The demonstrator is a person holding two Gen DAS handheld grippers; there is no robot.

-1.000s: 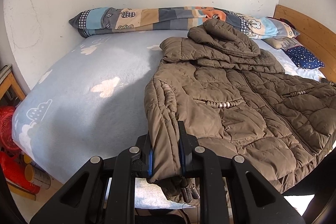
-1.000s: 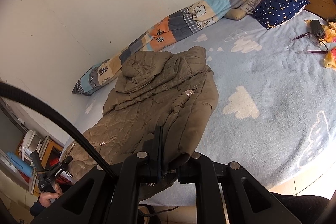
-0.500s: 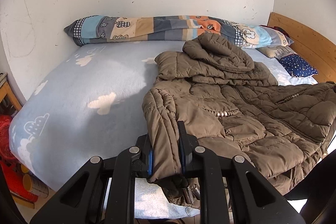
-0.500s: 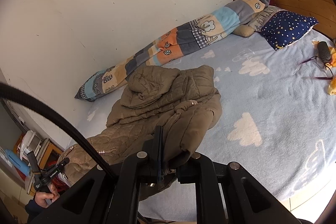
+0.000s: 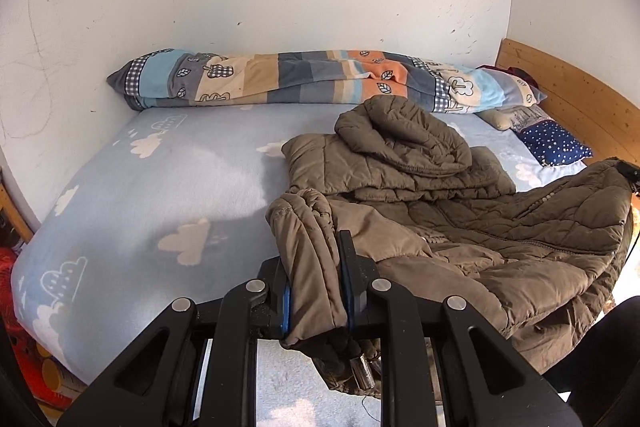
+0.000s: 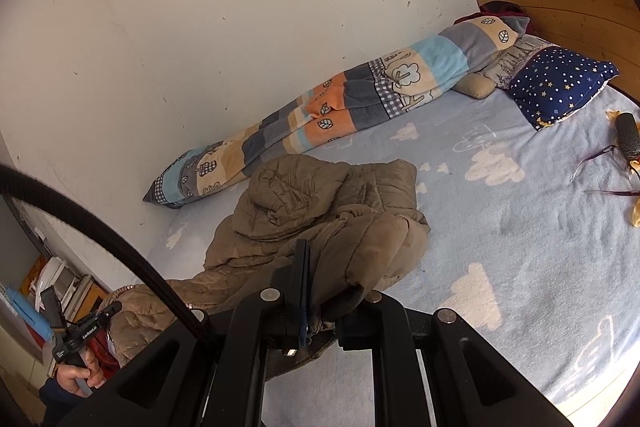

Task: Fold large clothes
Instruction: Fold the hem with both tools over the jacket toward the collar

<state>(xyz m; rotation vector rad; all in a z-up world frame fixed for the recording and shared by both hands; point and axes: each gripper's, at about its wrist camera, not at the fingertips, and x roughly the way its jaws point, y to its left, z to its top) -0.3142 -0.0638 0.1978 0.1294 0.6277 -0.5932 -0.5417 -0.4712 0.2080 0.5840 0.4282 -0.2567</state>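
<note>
Clamping jacket (image 5: 460, 227) hem: left gripper (image 5: 314, 301) & right gripper (image 6: 322, 301), R fingertips buried in fabric.

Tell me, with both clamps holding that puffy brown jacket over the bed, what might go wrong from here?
1. The left gripper and right gripper each pinch only a thick bunch of the brown quilted jacket's hem, so the slippery padding could slide out.
2. The hood and sleeves lie folded on the cloud-print blue bedsheet; lifting the hem might drag them out of place.
</note>
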